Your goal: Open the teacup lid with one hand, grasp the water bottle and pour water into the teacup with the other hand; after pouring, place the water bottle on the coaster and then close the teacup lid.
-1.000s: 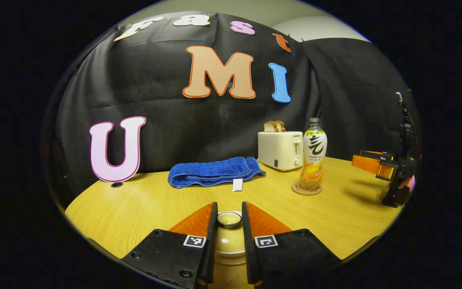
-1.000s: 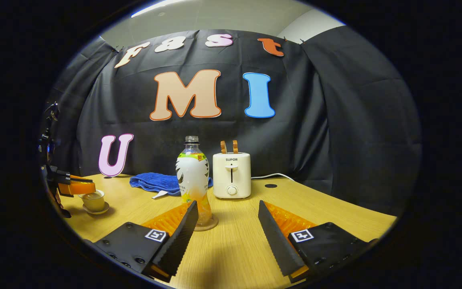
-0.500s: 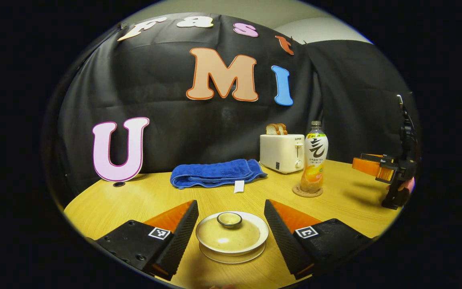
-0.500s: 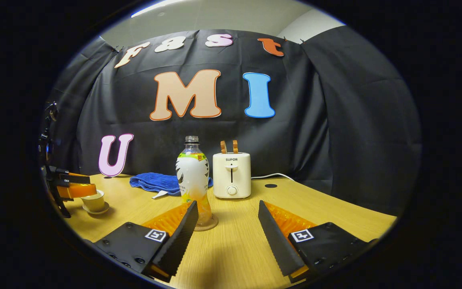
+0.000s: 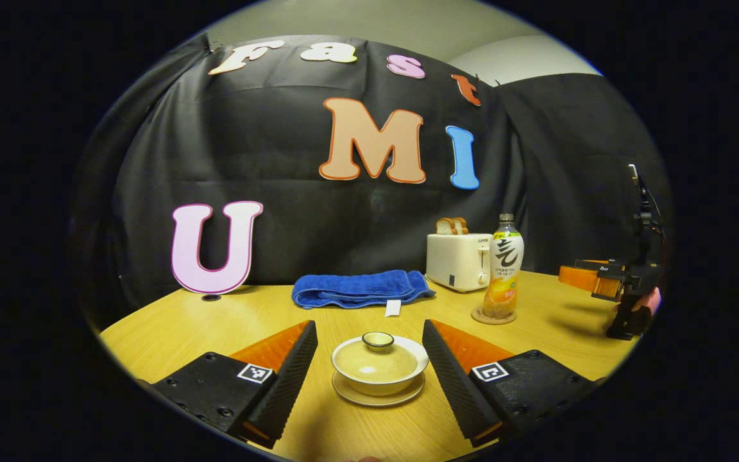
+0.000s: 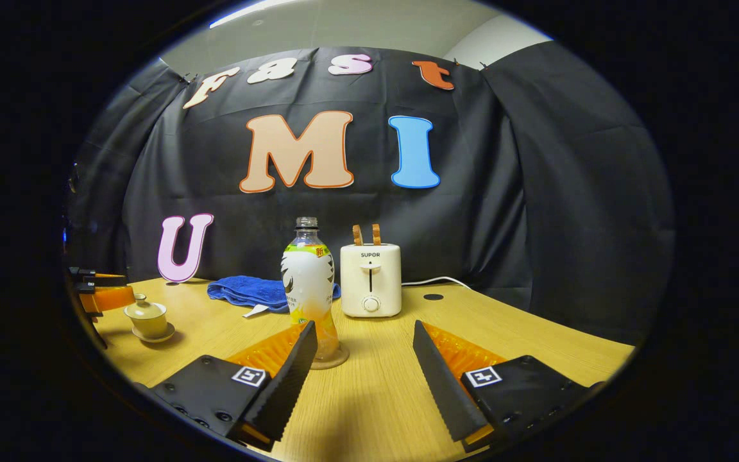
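Wooden table (image 5: 228, 321) (towel (image 5: 360, 288); toaster (image 5: 458, 261))

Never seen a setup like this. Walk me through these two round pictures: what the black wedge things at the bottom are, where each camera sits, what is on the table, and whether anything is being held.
There is no robot arm here. A person holds a two-finger gripper in each hand, and a fisheye camera rides on each one, looking forward along its fingers.

The left gripper view looks past the left gripper, whose fingers stand open on either side of a lidded teacup on its saucer, without touching it. Far right in that view is the other gripper with a bit of the hand holding it.

The right gripper view looks past the right gripper, also open, with the water bottle just ahead on its coaster.

On the wooden table there are also a blue towel and a toaster with bread in it.

Nothing is held.
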Tool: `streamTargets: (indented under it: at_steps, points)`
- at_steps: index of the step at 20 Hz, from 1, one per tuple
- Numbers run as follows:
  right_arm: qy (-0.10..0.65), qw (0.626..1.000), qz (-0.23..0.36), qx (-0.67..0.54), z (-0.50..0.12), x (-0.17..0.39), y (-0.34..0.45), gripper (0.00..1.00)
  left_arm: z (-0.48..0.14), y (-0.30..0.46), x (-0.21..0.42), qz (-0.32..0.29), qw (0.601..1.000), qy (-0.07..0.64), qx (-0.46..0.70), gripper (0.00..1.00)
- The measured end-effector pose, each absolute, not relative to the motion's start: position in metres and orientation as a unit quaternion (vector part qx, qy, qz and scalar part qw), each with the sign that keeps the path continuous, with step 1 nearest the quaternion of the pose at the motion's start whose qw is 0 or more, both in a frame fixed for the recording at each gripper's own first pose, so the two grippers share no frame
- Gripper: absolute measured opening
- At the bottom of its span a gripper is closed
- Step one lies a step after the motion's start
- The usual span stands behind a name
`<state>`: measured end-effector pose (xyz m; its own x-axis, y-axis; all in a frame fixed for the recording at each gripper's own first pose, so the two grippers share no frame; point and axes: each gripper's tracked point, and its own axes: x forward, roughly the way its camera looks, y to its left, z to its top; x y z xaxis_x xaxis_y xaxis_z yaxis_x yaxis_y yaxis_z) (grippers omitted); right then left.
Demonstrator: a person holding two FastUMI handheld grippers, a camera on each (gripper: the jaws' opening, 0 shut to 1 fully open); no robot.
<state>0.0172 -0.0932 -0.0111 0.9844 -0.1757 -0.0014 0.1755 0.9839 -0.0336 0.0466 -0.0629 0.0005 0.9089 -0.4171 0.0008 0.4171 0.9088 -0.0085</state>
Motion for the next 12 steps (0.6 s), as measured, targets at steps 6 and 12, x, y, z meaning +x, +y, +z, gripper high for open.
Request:
streamTargets:
  at_steps: [6,12]
  points:
    - [0.001,0.996,-0.089,-0.017,-0.011,0.018,-0.094,0.92,0.000,-0.002,0.041,-0.075,0.997,0.003,0.000,0.96]
    - [0.000,0.996,-0.093,-0.017,-0.011,0.018,-0.095,0.92,0.000,0.051,0.032,0.067,0.998,0.004,0.006,0.96]
